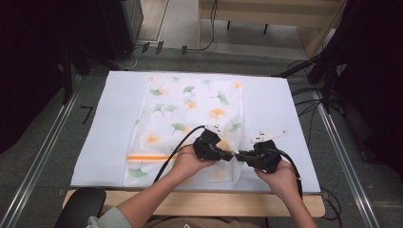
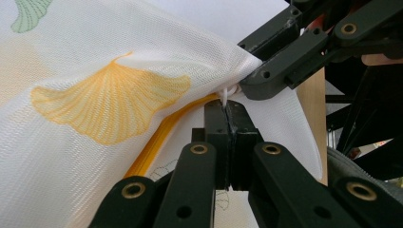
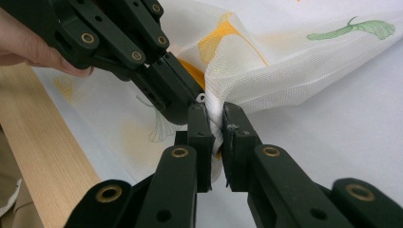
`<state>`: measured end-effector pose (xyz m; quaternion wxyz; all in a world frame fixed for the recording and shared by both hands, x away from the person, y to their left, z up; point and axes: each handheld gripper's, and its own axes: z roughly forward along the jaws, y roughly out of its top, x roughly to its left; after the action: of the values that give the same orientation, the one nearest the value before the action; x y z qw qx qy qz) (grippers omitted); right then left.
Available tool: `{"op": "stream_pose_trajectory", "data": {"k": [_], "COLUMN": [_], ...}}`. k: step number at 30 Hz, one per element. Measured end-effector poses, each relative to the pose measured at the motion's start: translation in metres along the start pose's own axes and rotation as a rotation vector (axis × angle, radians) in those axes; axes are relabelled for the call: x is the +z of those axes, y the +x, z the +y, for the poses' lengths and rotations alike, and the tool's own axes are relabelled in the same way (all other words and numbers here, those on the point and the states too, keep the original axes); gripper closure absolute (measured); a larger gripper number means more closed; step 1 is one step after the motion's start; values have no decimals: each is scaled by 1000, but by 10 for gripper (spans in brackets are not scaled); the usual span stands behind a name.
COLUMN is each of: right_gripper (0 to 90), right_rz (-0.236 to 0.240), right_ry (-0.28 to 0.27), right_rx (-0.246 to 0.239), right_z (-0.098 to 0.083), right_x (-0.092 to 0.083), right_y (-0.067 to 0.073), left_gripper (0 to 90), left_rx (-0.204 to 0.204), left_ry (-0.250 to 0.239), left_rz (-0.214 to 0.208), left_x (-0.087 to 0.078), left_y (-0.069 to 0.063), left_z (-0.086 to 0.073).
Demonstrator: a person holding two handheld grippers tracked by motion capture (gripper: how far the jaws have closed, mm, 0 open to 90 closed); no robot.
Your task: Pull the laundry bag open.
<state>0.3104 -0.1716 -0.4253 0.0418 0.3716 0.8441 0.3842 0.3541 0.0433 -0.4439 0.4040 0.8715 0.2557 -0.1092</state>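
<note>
A white mesh cloth (image 1: 190,109) printed with green and orange ginkgo leaves lies on the white table cover; an orange band (image 1: 147,157) crosses its near end. Both grippers meet at its near right corner, tip to tip. My left gripper (image 2: 229,111) is shut on a small white tab (image 2: 224,97) at the end of the orange band (image 2: 157,142). My right gripper (image 3: 216,118) is shut on a bunched fold of the mesh cloth (image 3: 285,61), lifting the corner a little. In the high view, the left gripper (image 1: 229,156) and right gripper (image 1: 240,155) touch or nearly touch.
The white cover (image 1: 285,104) spans the table, with a wooden edge (image 1: 209,202) at the near side. A black chair (image 1: 81,206) sits at the bottom left. Cables and dark stands (image 1: 328,90) crowd the floor to the right.
</note>
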Motion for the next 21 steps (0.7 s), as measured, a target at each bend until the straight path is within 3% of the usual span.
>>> {"op": "stream_pose_trajectory", "data": {"k": [13, 21], "right_gripper": [854, 854], "right_rz": [-2, 6], "right_ry": [14, 19], "right_rx": [-5, -10], "right_z": [-1, -1], "right_x": [1, 2], "right_y": [0, 0], "left_gripper": [894, 900], "left_rx": [33, 3], "left_ry": [7, 15], "left_rz": [24, 11], "left_x": [4, 5], "left_y": [-1, -1], "left_z": [2, 2]}}
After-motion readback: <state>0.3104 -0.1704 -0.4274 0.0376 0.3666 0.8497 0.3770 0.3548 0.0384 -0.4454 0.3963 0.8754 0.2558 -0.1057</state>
